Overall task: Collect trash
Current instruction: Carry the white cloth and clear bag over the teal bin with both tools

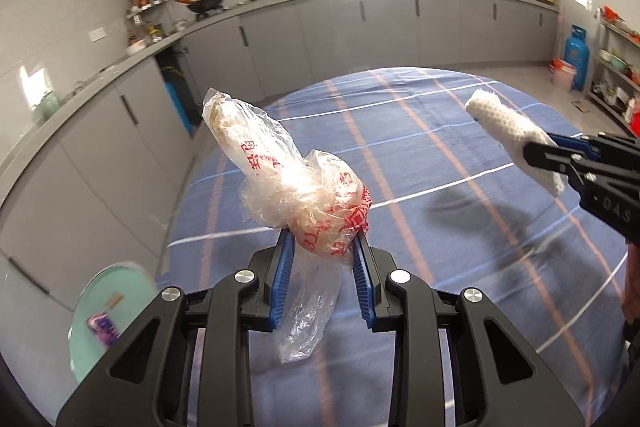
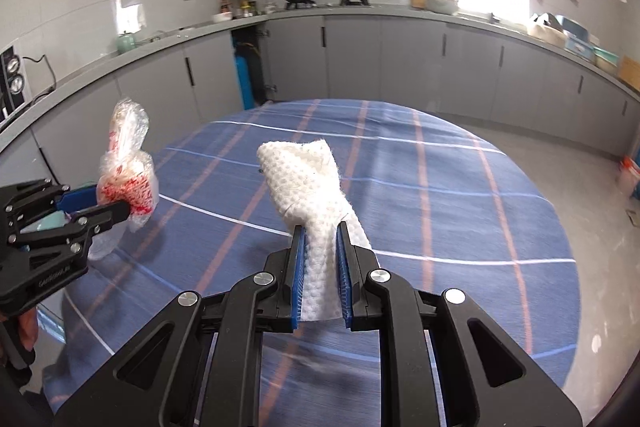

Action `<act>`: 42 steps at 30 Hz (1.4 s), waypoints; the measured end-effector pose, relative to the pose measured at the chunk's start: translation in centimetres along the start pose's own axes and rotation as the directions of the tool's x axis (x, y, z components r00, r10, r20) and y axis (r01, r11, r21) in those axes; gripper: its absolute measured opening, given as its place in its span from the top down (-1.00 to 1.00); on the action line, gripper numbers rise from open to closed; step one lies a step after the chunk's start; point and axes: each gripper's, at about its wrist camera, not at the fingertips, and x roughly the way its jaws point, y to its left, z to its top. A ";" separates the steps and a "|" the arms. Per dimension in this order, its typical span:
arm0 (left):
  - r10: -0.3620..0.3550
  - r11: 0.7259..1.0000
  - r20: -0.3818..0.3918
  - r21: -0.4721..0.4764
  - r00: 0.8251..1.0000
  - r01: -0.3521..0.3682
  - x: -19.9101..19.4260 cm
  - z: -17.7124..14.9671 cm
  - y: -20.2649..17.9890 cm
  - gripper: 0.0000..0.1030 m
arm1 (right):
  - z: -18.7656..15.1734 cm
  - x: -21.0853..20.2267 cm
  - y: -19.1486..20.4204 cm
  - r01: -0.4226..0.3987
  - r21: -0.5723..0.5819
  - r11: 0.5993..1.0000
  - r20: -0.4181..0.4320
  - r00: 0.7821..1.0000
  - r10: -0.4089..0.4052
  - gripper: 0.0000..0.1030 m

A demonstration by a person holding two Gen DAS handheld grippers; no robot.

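My left gripper (image 1: 323,241) is shut on a crumpled clear plastic bag with red print (image 1: 280,179), held above the round table with the blue plaid cloth (image 1: 440,155). The bag and left gripper (image 2: 114,205) also show in the right wrist view, bag (image 2: 128,171) at left. My right gripper (image 2: 321,227) is shut on a crumpled white paper towel (image 2: 308,179), also held above the table. In the left wrist view the right gripper (image 1: 536,153) holds the towel (image 1: 508,127) at the right.
A mint green bin (image 1: 108,311) with a purple wrapper inside stands on the floor at the table's lower left. Grey kitchen cabinets (image 1: 320,31) and a worktop run round the back. A blue gas cylinder (image 1: 576,55) and shelves stand at far right.
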 end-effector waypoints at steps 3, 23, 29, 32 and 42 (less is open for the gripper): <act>0.046 0.999 0.008 -0.030 0.999 -0.045 -1.0 -1.1 2.1 0.44 | 0.4 0.4 1.9 -0.018 -0.017 1.000 0.013 1.000 0.018 0.70; 0.211 0.965 0.004 -0.161 0.977 -0.208 -6.0 -6.5 12.3 0.44 | 1.8 4.0 12.3 -0.158 -0.157 0.975 -0.003 0.987 0.159 0.70; 0.231 0.957 0.010 -0.182 0.973 -0.225 -6.7 -7.2 13.6 0.44 | 2.3 4.6 14.1 -0.181 -0.178 0.967 -0.002 0.983 0.184 0.70; 0.247 0.951 0.011 -0.196 0.969 -0.240 -6.9 -7.4 14.7 0.44 | 2.5 4.7 15.2 -0.195 -0.191 0.962 0.002 0.980 0.199 0.70; 0.311 0.918 0.010 -0.262 0.950 -0.298 -8.0 -8.8 18.5 0.44 | 3.2 4.3 19.2 -0.244 -0.243 0.939 0.023 0.966 0.257 0.70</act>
